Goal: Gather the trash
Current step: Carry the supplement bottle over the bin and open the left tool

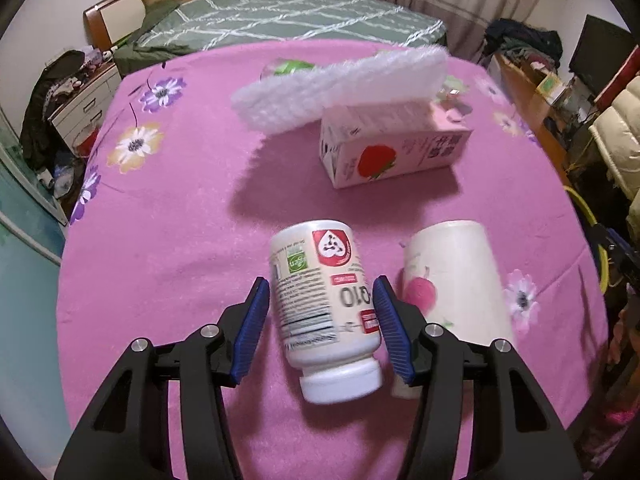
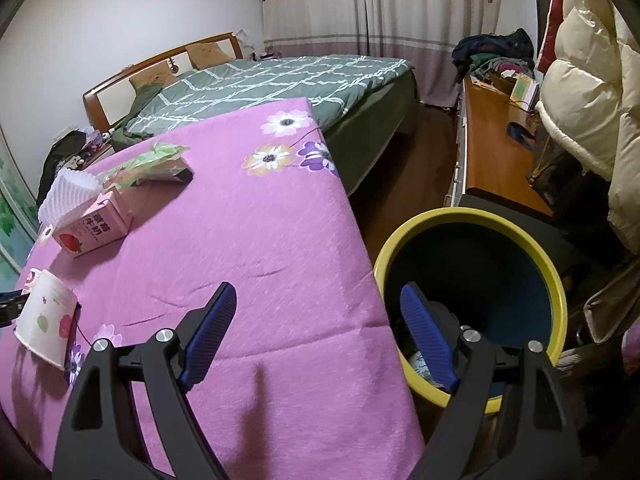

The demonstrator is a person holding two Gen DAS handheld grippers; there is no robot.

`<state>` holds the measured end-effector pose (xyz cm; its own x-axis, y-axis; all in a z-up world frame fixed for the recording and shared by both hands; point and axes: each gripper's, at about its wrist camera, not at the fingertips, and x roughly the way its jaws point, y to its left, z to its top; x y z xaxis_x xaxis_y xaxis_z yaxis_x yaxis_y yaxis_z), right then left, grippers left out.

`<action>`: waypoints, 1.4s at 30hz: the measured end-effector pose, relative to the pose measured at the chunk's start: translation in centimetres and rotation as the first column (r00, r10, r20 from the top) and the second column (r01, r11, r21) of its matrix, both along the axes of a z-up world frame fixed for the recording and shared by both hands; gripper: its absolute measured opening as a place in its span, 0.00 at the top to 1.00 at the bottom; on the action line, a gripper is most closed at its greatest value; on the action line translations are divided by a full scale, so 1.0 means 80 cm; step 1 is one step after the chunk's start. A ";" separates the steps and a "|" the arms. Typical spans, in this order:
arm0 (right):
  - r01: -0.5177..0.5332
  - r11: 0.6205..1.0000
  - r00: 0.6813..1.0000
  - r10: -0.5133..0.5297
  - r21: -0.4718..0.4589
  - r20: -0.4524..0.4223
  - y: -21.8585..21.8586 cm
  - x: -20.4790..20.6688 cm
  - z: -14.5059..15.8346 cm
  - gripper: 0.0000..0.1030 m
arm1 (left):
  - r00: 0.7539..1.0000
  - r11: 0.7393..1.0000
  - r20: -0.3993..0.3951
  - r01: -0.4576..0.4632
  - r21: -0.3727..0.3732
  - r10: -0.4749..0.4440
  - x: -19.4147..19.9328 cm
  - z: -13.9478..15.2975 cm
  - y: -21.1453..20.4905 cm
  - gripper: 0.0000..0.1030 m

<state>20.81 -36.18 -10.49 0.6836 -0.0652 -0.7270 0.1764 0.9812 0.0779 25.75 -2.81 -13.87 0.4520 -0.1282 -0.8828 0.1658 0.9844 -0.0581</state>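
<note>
A pink flowered tablecloth (image 1: 168, 208) covers the table. A white bottle (image 1: 324, 300) lies on its side, cap toward the camera, between the blue pads of the left gripper (image 1: 322, 328) — the pads sit against its sides, grasping it. Just right lies a paper cup (image 1: 452, 276); farther off, a strawberry milk carton (image 1: 392, 152) under a white foam sheet (image 1: 340, 88). The right gripper (image 2: 320, 336) hangs released and empty above the table's edge, beside a yellow-rimmed bin (image 2: 472, 216).

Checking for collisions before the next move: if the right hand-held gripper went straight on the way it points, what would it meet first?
Probably the pink flowered tablecloth near its edge; the right hand-held gripper is open and empty. The yellow-rimmed bin sits just right of that line, though depth is unclear.
</note>
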 end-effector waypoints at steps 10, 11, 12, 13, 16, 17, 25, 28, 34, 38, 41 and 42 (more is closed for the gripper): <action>-0.020 1.000 1.000 0.020 0.021 0.010 0.001 -0.004 0.004 0.22 | 0.995 0.998 0.087 -0.051 0.041 0.047 -0.008 0.021 0.019 0.53; -0.020 1.000 1.000 0.020 0.019 0.014 0.001 -0.005 0.006 0.22 | 0.993 0.997 0.106 -0.056 0.047 0.051 -0.011 0.028 0.020 0.53; -0.020 1.000 1.000 0.020 0.018 0.021 0.001 -0.007 0.009 0.22 | 0.990 0.997 0.131 -0.060 0.051 0.053 -0.016 0.039 0.021 0.53; -0.020 1.000 0.999 0.020 0.016 0.026 0.002 -0.009 0.011 0.22 | 0.987 0.997 0.151 -0.059 0.049 0.051 -0.021 0.049 0.019 0.53; -0.018 1.000 0.999 0.018 0.007 0.042 0.002 -0.016 0.021 0.22 | 0.975 0.999 0.222 -0.021 0.029 0.014 -0.041 0.089 0.004 0.53; -0.017 1.000 0.999 0.017 0.003 0.048 0.000 -0.019 0.025 0.22 | 0.970 1.000 0.243 0.001 0.020 -0.006 -0.049 0.101 -0.003 0.53; 0.040 0.997 0.995 -0.034 -0.060 0.092 -0.032 -0.064 0.057 0.22 | 0.927 0.974 0.318 0.224 -0.042 -0.199 -0.067 0.150 -0.112 0.53; 0.091 0.993 0.991 -0.083 -0.077 0.102 -0.053 -0.088 0.062 0.22 | 0.907 0.947 0.312 0.317 -0.059 -0.284 -0.061 0.151 -0.175 0.53; 0.207 0.974 0.974 -0.196 -0.089 0.115 -0.101 -0.130 0.064 0.22 | 0.850 0.871 0.276 0.485 -0.076 -0.449 -0.051 0.134 -0.305 0.53; 0.265 0.961 0.960 -0.255 -0.081 0.119 -0.131 -0.154 0.058 0.22 | 0.811 0.819 0.215 0.569 -0.071 -0.545 -0.043 0.109 -0.400 0.53; 0.296 0.952 0.951 -0.287 -0.076 0.117 -0.145 -0.164 0.053 0.22 | 0.782 0.785 0.164 0.616 -0.063 -0.601 -0.037 0.082 -0.466 0.53; 0.312 0.947 0.946 -0.303 -0.074 0.117 -0.153 -0.171 0.051 0.22 | 0.776 0.777 0.153 0.626 -0.066 -0.612 -0.035 0.073 -0.477 0.53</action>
